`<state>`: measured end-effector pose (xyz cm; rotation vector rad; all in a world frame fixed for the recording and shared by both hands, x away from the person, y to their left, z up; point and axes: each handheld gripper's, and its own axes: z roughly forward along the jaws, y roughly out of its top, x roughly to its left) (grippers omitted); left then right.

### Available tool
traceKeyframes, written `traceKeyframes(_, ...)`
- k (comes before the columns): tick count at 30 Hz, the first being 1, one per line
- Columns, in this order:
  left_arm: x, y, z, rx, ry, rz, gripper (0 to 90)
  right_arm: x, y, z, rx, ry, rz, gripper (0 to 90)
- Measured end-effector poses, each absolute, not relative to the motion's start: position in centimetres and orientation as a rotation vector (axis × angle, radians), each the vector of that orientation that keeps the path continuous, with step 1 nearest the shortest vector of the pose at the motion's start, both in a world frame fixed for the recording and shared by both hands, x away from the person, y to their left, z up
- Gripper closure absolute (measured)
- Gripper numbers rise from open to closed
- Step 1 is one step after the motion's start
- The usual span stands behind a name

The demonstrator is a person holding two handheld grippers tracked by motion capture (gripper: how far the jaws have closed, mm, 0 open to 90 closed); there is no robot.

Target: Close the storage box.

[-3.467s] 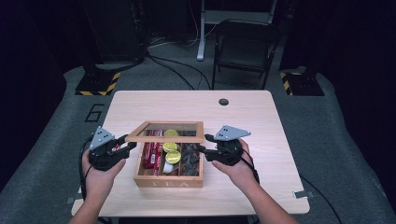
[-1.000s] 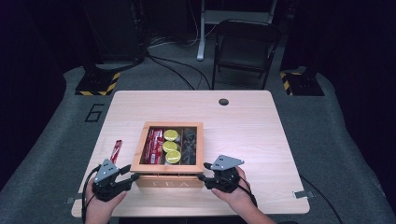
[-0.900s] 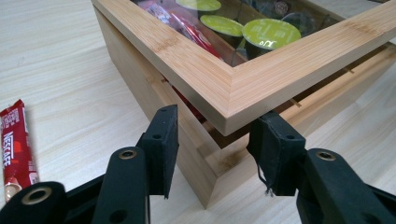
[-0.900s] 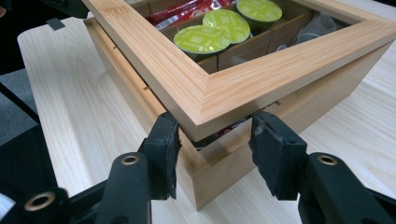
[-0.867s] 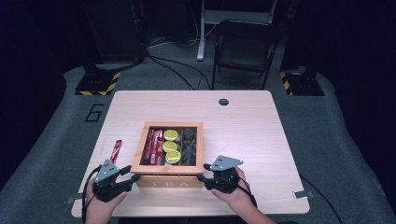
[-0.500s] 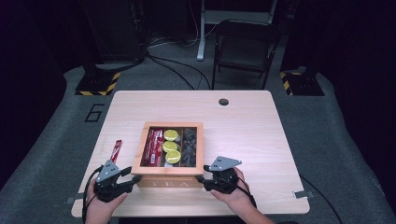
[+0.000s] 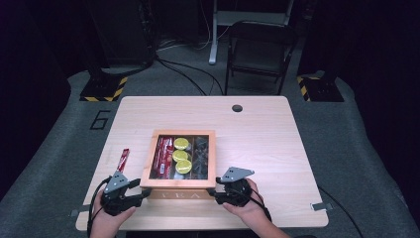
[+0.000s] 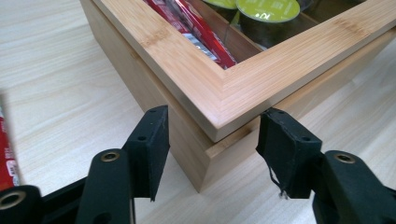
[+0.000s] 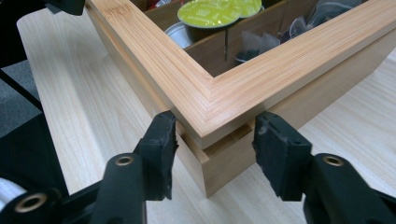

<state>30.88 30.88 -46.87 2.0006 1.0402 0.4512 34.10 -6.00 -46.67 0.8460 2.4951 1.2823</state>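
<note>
Compared with the frame 3.5 s ago, the box lid, then raised between the two grippers, now lies down on the wooden box [image 7: 179, 159], and both hands have drawn back to the near edge of the surface [image 7: 257, 129]. Over the last second nothing has shifted.

The left gripper [image 7: 139, 194] sits at the box's near-left corner, the right gripper [image 7: 218, 192] at its near-right corner. In each gripper view the fingers stand spread apart on either side of a corner, grasping nothing; whether they touch the wood cannot be told.

The lettering on the box front is too small to read.

The box stands at the middle near part of the surface, its framed window lid showing red packets [image 7: 162, 153], yellow-green capsules [image 7: 181, 143] and dark sachets [image 7: 200, 154]. A red packet [image 7: 123, 159] lies apart to its left.
</note>
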Motion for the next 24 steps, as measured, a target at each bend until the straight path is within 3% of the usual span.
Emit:
traceKeyframes(5,31.2,30.6,-47.3,2.017,1.037,0.413,29.0,34.3,-5.7,-47.1,0.832,2.533,1.216,38.6)
traceKeyframes(24,31.2,31.9,-45.5,1.946,1.037,0.478,32.9,34.6,-7.0,-45.7,0.876,2.425,1.336,36.5)
